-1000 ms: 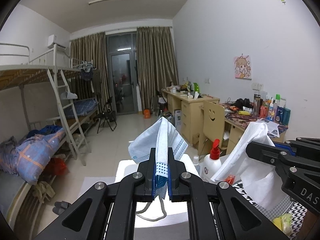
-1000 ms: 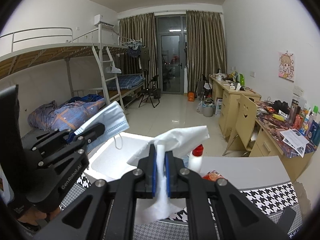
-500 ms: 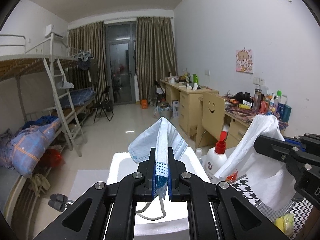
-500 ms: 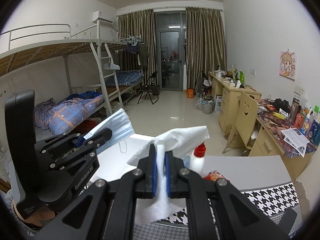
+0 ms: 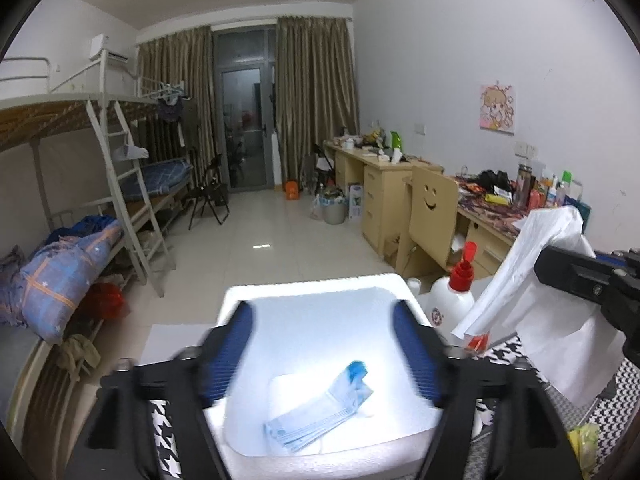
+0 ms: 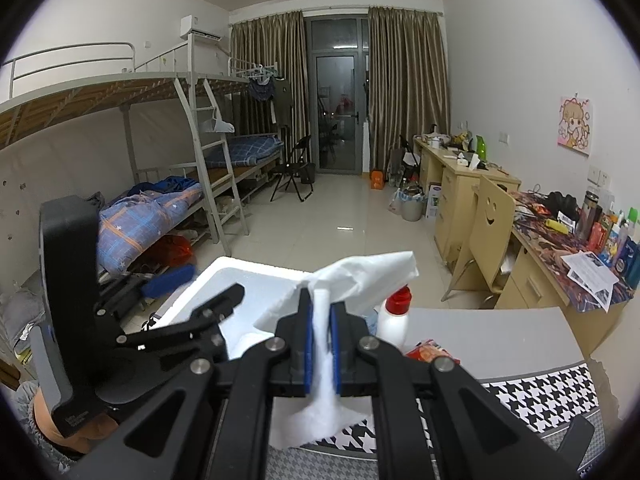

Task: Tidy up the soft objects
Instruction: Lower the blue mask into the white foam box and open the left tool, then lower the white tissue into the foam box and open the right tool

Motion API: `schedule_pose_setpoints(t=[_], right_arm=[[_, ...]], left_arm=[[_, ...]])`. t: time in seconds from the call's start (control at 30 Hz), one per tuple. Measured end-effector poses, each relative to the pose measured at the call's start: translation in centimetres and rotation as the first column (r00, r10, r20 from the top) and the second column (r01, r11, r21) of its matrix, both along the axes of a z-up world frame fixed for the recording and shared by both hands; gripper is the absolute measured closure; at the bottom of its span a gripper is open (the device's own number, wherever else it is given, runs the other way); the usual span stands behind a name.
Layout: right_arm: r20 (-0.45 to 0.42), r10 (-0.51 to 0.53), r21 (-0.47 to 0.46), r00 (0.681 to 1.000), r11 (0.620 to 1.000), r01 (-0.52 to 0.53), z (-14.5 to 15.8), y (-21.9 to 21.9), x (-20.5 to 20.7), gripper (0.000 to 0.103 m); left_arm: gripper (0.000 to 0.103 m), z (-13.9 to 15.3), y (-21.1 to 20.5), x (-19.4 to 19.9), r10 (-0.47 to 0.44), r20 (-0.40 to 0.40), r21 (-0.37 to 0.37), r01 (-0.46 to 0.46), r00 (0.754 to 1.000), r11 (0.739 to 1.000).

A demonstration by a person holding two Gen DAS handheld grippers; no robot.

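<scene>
Left tongs (image 5: 322, 354) opening, blue pads blurred and swung wide apart over the white foam box (image 5: 312, 292). Nothing between them. Blue face mask (image 5: 320, 416) down inside the box, lying folded on its white floor, below and between the two spread pads, touching neither. Loose ear loop trailing off the near right end. Seen from the right wrist, same left tongs (image 6: 188, 284) off to the left, one blue pad poking out past the box's far rim (image 6: 240, 266).

Right tongs (image 6: 320, 334) pinched narrow on a white tissue (image 6: 360, 276). Sheet clamped flat between the blue pads, upper part fanning out above and to the right, lower part hanging down in front of the houndstooth cloth (image 6: 540, 388) on the bench. From the left wrist, that tissue (image 5: 532, 272) up at the right, just beside the box and above bench level, with the right tongs' black body behind it.

White bottle with a red cap (image 5: 456, 292) standing at the box's right side. Red packet (image 6: 430, 352) next to it on the bench. Yellow-green wrapper (image 5: 584, 440) at the near right edge. Bunk bed (image 6: 160, 140) on the left wall, desks on the right.
</scene>
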State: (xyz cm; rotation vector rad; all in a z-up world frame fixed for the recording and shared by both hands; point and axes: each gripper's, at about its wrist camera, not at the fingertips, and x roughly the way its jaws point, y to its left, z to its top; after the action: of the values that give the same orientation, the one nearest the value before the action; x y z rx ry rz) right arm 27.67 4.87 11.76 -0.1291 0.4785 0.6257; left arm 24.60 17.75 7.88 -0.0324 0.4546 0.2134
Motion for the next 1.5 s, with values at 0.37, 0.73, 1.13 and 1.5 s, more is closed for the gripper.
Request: schedule_pose_setpoints(t=[0.37, 0.73, 1.13, 1.5], right_arm=[[0.000, 0.018, 0.000, 1.000, 1.000, -0.018, -0.1, 0.9, 0.2, 0.093], [-0.008, 0.041, -0.009, 0.999, 0.999, -0.041, -0.3, 2.6, 0.3, 0.093], [-0.029, 0.070, -0.026, 0.997, 0.997, -0.071, -1.0, 5.1, 0.6, 0.093], [-0.083, 0.080, -0.040, 0.993, 0.996, -0.084, -2.0, 7.0, 1.7, 0.093]], left_arm=[[0.001, 0.7, 1.4, -1.9, 0.085, 0.048, 0.036, -0.087, 0.995, 0.996], [0.001, 0.9, 3.2, -3.9, 0.130, 0.064, 0.018, -0.132, 0.989, 0.991], [0.001, 0.6, 5.3, -5.9, 0.167, 0.071, -0.002, -0.167, 0.983, 0.986], [0.001, 0.0, 5.8, -7.3, 0.178, 0.073, 0.008, -0.179, 0.981, 0.984]])
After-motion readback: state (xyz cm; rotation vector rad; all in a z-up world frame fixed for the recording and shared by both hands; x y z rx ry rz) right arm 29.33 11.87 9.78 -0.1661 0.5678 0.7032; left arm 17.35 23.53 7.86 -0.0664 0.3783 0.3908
